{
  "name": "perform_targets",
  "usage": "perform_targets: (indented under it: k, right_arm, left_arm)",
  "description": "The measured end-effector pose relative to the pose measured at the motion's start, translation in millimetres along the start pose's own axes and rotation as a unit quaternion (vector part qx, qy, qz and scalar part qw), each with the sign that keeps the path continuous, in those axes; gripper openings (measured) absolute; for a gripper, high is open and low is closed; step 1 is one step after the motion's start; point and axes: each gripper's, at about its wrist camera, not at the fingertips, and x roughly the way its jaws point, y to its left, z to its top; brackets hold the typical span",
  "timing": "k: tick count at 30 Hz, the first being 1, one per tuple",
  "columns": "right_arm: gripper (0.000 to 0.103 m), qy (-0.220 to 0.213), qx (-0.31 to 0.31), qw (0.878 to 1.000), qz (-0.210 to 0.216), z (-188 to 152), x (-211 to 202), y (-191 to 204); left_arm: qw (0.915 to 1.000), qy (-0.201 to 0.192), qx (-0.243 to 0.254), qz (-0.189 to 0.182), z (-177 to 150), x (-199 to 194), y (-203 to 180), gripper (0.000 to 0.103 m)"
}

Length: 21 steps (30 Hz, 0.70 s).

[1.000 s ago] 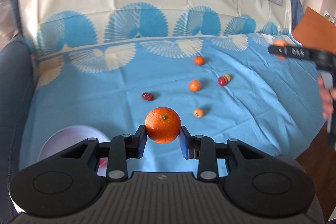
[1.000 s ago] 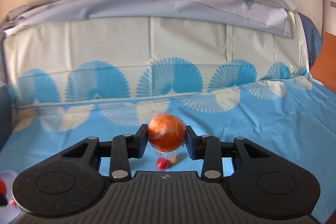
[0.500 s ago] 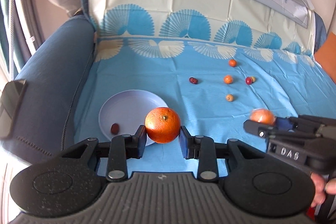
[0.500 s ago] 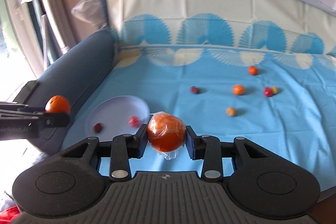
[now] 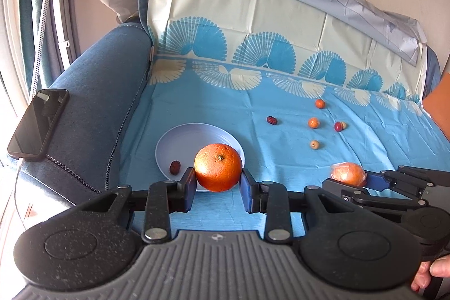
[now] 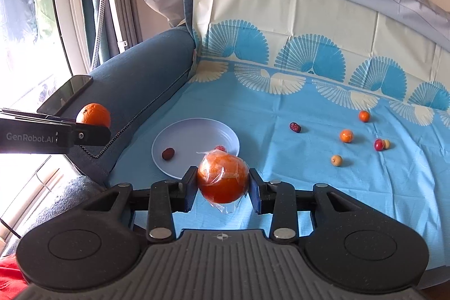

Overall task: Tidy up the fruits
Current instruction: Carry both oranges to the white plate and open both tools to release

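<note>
Left gripper [image 5: 218, 186] is squeezing a bare orange [image 5: 218, 167] over the near edge of the white plate [image 5: 180, 142] (sofa's left end), and right gripper [image 6: 223, 187] is clamping a plastic-wrapped orange [image 6: 223, 178] just right of it.

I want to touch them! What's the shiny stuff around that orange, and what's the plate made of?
The wrapped orange in the right hand-held gripper seems covered in thin clear plastic film: it shows glossy crinkles and a loose tail underneath. The plate looks like smooth, matte, pale plastic with faint rings, though it could be ceramic.
</note>
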Motion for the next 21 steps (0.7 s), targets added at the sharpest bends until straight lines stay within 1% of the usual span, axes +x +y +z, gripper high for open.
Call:
perform_targets:
  k: [11,16,21]
  right_arm:
    - [0.039,0.011,-0.01,1.0,-0.005,3.2,10.2,2.4]
    - [0.039,0.018,-0.001,1.0,-0.005,9.2,23.9,-0.3]
    - [0.039,0.026,-0.006,1.0,0.001,13.4,40.3,0.1]
  left_arm:
    - [0.9999,0.003,-0.014,0.008,5.8,10.1,10.1,0.036]
    - [0.9997,0.01,-0.018,0.015,13.1,23.3,17.4,0.036]
    - [0.9995,0.018,-0.018,0.019,20.5,40.8,21.9,0.036]
